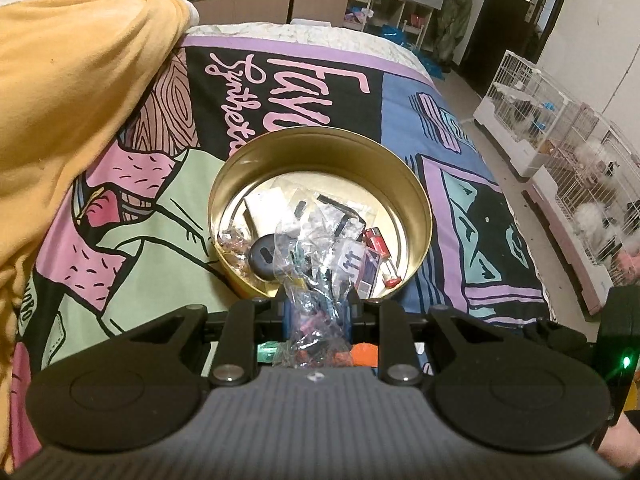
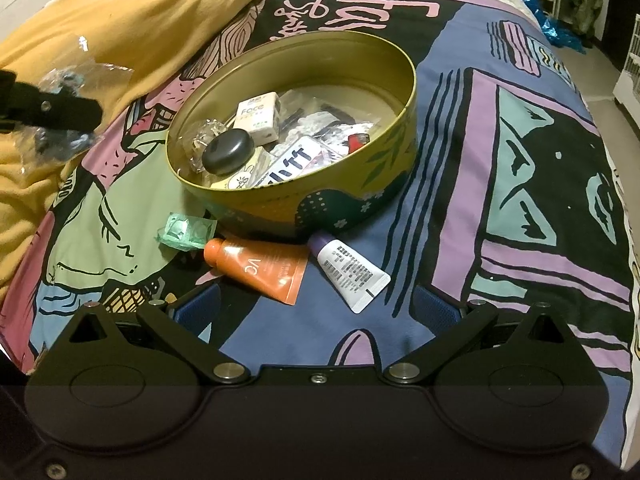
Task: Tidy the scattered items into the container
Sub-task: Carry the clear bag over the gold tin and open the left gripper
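Observation:
A round gold tin (image 1: 320, 140) (image 2: 392, 184) sits on the patterned bedspread and holds several small items. My left gripper (image 1: 318, 304) is shut on a clear plastic bag of small parts (image 1: 316, 264), held above the tin's near rim; it also shows in the right wrist view (image 2: 60, 108), high at the left. My right gripper (image 2: 316, 312) is open and empty, low over the bedspread. In front of it lie an orange tube (image 2: 264, 270), a white tube with a purple cap (image 2: 352, 272) and a green packet (image 2: 186, 232), all just outside the tin.
A yellow blanket (image 2: 120, 28) is heaped to the left of the tin. The bed's right edge (image 1: 520, 216) drops to the floor, where white wire pet cages (image 1: 560, 128) stand along the wall.

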The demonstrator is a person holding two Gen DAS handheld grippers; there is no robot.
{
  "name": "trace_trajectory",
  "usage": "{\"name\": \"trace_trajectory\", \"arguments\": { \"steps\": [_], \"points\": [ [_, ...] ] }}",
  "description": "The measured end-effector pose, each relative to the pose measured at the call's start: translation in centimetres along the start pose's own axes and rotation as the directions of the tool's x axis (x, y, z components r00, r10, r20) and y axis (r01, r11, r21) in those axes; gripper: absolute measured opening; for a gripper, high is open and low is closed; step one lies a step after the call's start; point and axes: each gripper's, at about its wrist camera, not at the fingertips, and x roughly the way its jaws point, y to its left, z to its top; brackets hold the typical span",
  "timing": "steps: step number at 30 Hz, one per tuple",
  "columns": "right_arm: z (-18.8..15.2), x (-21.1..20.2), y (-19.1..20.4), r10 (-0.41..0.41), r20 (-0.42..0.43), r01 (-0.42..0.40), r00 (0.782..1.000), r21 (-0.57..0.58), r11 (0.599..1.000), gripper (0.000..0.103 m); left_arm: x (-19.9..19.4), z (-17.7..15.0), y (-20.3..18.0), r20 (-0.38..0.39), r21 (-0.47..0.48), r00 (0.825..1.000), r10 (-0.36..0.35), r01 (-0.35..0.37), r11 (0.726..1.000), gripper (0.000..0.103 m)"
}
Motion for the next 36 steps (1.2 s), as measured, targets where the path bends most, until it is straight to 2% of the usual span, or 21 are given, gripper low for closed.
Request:
{"name": "trace_trajectory", "arguments": {
  "steps": [13,36],
  "points": [
    [0.2,0.7,0.6,0.033,-0.016,-0.033,0.999,-0.028,0.999,0.103,2.7,2.3,-0.4,-0.013,0.016,1.0,0.006,-0.006,1.0,0.026],
    [0.9,2.1,-0.8,0.045,-0.03,-0.045,0.999,0.008,0.999,0.103,7.6,5.6,-0.7,-0.017,-0.017,1.0,0.005,-0.005,1.0,0.027]
  ]
}}
